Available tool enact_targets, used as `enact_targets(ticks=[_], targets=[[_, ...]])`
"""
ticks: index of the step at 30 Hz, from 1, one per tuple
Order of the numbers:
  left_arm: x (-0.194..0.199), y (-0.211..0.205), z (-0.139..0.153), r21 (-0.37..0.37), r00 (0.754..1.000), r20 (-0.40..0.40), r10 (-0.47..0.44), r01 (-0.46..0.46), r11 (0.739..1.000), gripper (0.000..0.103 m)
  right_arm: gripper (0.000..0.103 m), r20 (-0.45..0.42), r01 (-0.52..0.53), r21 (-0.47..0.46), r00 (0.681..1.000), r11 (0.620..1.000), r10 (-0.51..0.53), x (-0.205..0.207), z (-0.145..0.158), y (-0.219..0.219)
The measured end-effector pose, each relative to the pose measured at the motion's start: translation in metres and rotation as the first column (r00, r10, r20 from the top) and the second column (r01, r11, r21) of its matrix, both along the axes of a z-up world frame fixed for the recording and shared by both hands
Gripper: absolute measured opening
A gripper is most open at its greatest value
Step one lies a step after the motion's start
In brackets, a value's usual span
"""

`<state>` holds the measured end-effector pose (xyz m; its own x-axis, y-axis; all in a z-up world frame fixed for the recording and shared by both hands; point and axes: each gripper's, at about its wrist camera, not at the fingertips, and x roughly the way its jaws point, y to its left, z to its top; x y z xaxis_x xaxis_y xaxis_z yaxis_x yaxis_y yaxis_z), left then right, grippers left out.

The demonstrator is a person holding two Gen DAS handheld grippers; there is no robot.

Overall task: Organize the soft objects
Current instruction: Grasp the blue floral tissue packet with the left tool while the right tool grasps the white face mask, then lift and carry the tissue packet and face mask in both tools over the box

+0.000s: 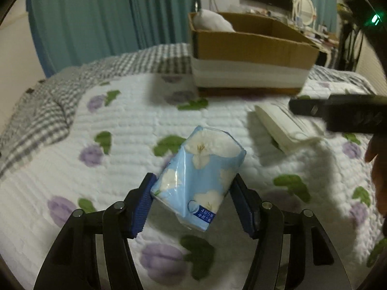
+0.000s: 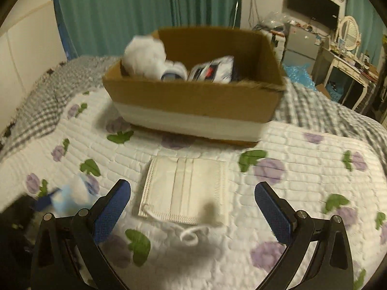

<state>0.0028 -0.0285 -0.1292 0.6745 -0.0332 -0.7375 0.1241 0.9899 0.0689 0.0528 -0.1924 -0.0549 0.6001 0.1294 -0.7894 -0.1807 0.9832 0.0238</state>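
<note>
My left gripper (image 1: pixel 193 183) is shut on a light blue tissue pack (image 1: pixel 200 169) with white flowers, held just above the quilt; the blue pads press its two sides. The same tissue pack (image 2: pixel 72 193) shows blurred at the left of the right wrist view. My right gripper (image 2: pixel 192 193) is open, hovering over a white folded face mask (image 2: pixel 183 191) with an ear loop, which lies flat on the quilt between the fingers' lines without touching them. The mask (image 1: pixel 280 128) also lies right of the pack, under the right gripper's dark fingers (image 1: pixel 338 111).
A cardboard box (image 2: pixel 193 101) with a white band stands on the bed beyond the mask, holding a white plush and printed packs. The box (image 1: pixel 251 48) is also ahead in the left view. A flowered quilt (image 2: pixel 302 159) covers the bed; checked bedding lies behind. A person's hand (image 1: pixel 377 174) shows at right.
</note>
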Motion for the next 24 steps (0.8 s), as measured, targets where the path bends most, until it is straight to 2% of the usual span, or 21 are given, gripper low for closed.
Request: enact_targets(ticks=[2, 6, 8, 9, 11, 12, 13, 14, 19, 24], targets=[[0.004, 0.003, -0.003, 0.013, 1.000, 0.006, 0.011, -0.011, 1.000, 0.061, 0.103, -0.022, 0.005, -0.006, 1.000, 1.000, -0.005, 0.008, -0.013, 0.004], [0.013, 0.011, -0.007, -0.010, 0.999, -0.017, 0.030, -0.030, 1.000, 0.061, 0.100, -0.107, 0.009, 0.007, 0.994, 1.000, -0.008, 0.023, -0.045, 0.004], [0.012, 0.012, -0.006, -0.014, 0.999, -0.013, 0.031, -0.031, 0.999, 0.061, 0.073, -0.141, 0.003, 0.012, 0.990, 1.000, -0.002, 0.023, -0.053, 0.004], [0.012, 0.011, -0.004, -0.015, 1.000, -0.009, 0.030, -0.030, 0.999, 0.061, 0.068, -0.148, 0.004, 0.000, 0.989, 1.000, -0.004, 0.022, -0.055, 0.004], [0.011, 0.010, -0.001, -0.015, 1.000, 0.002, 0.026, -0.026, 1.000, 0.061, 0.039, -0.140, -0.004, -0.008, 0.990, 1.000, 0.002, 0.018, -0.052, 0.004], [0.009, 0.010, 0.001, -0.016, 1.000, 0.007, 0.026, -0.026, 1.000, 0.061, 0.032, -0.144, -0.007, -0.006, 0.990, 1.000, 0.006, 0.017, -0.050, 0.004], [0.007, 0.009, 0.004, -0.017, 1.000, 0.011, 0.027, -0.026, 1.000, 0.061, 0.020, -0.139, -0.005, -0.012, 0.990, 1.000, 0.003, 0.013, -0.046, 0.004], [0.006, 0.010, 0.008, -0.021, 0.999, 0.018, 0.026, -0.026, 0.999, 0.061, 0.014, -0.132, -0.005, -0.022, 0.991, 1.000, 0.002, 0.010, -0.043, 0.004], [-0.003, 0.015, 0.028, -0.035, 0.997, 0.065, 0.034, -0.032, 0.999, 0.061, 0.008, -0.109, -0.011, -0.008, 0.994, 1.000, 0.010, -0.013, -0.030, 0.001], [-0.016, 0.018, 0.055, -0.055, 0.992, 0.118, 0.042, -0.036, 0.998, 0.061, 0.008, -0.051, -0.002, 0.018, 0.999, 1.000, 0.002, -0.044, -0.004, -0.006]])
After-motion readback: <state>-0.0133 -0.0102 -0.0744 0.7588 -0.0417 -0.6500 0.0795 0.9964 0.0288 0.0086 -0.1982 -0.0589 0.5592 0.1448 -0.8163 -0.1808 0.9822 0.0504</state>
